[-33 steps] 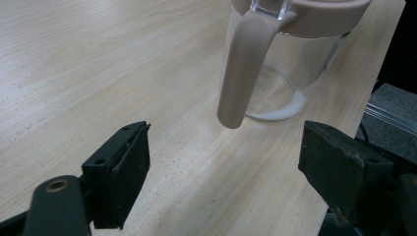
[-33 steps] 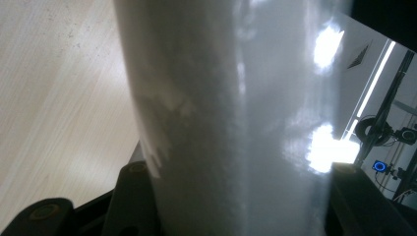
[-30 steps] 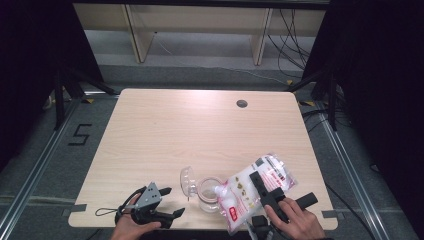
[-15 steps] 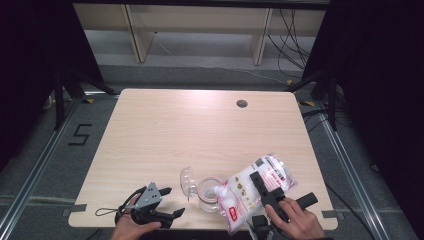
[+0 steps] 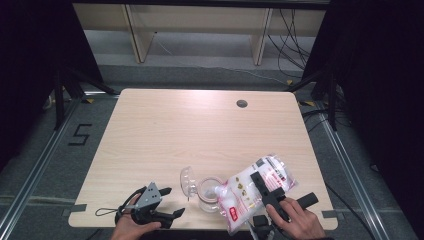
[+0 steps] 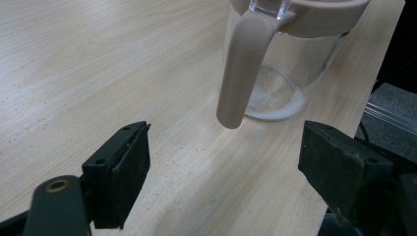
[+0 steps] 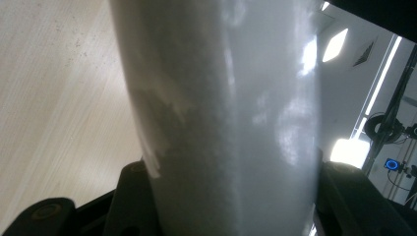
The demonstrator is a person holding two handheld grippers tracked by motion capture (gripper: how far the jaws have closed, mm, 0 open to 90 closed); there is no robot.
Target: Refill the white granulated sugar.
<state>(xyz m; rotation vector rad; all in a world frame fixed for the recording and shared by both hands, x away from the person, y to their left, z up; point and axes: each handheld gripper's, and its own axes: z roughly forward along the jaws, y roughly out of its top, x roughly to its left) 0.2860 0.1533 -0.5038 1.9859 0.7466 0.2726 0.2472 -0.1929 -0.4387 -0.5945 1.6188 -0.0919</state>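
Observation:
A clear glass jug with a beige rim and handle stands near the table's front edge, its clear lid tipped open to the left. A plastic bag of white grains with a red label lies tilted, its lower end at the jug's mouth. My right gripper is shut on the bag, which presses between both jaws. My left gripper stands open left of the jug. In its own view the left gripper is apart from the handle. A thin white layer covers the jug's bottom.
The wooden table has a round cable hole at the back right. Both hands sit at the front edge. A pale shelf unit stands beyond the table; dark stands flank it.

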